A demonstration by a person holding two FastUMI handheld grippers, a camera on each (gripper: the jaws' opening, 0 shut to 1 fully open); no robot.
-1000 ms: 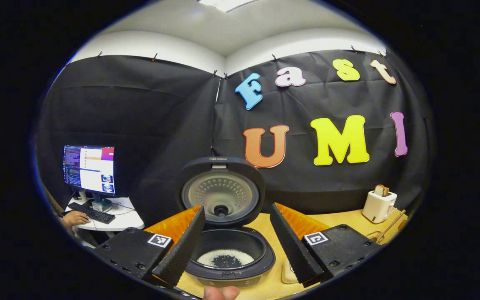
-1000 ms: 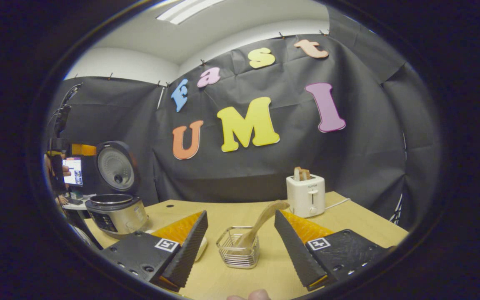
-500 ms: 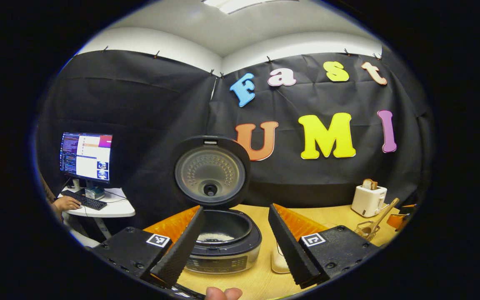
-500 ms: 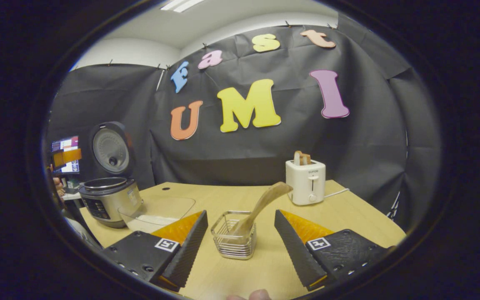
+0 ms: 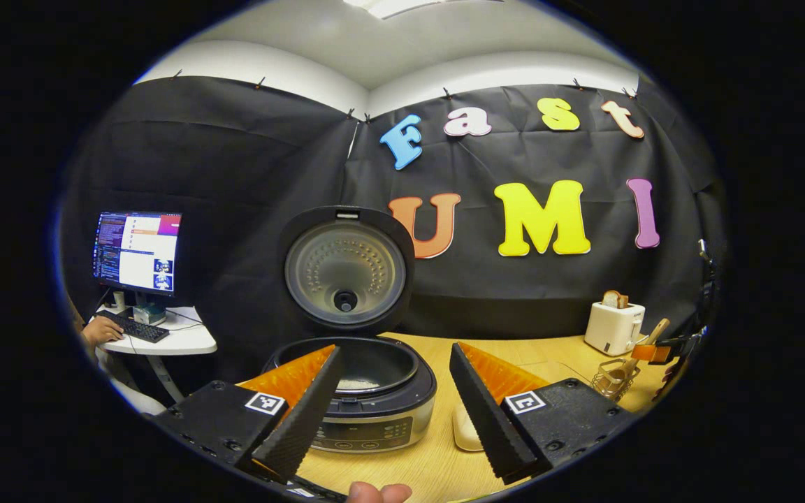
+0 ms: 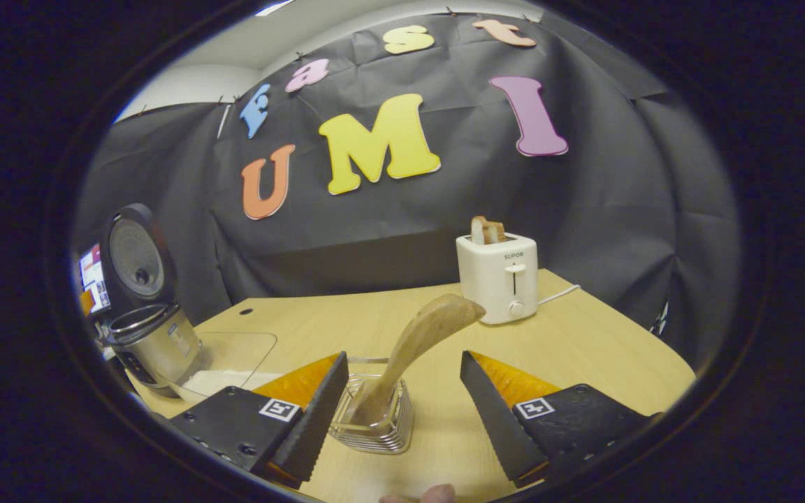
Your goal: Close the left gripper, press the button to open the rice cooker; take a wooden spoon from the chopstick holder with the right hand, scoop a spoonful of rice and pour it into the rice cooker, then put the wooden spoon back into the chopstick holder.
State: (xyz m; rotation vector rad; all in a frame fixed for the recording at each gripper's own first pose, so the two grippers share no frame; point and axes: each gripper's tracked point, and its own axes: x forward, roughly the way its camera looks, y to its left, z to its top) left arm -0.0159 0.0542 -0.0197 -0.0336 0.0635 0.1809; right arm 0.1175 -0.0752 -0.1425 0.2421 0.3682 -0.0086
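Rice cooker (image 5: 364,391): lid up, pot exposed, so your button press is done; your left gripper (image 5: 392,405) has drawn back from it over the last second, jaws spread wide with nothing between them. Right gripper (image 6: 402,412): jaws likewise wide apart and empty, now brought in closer to the chopstick holder (image 6: 374,419), which sits on the table (image 6: 584,349) just ahead between the fingers. Wooden spoon (image 6: 416,349): standing in the holder, handle leaning up and to the right, untouched. Rice bowl (image 6: 224,363): clear, left of the holder, beside the cooker. Toaster (image 6: 499,276): far right, not part of the job. Next item, by my reckoning: close on the spoon handle.
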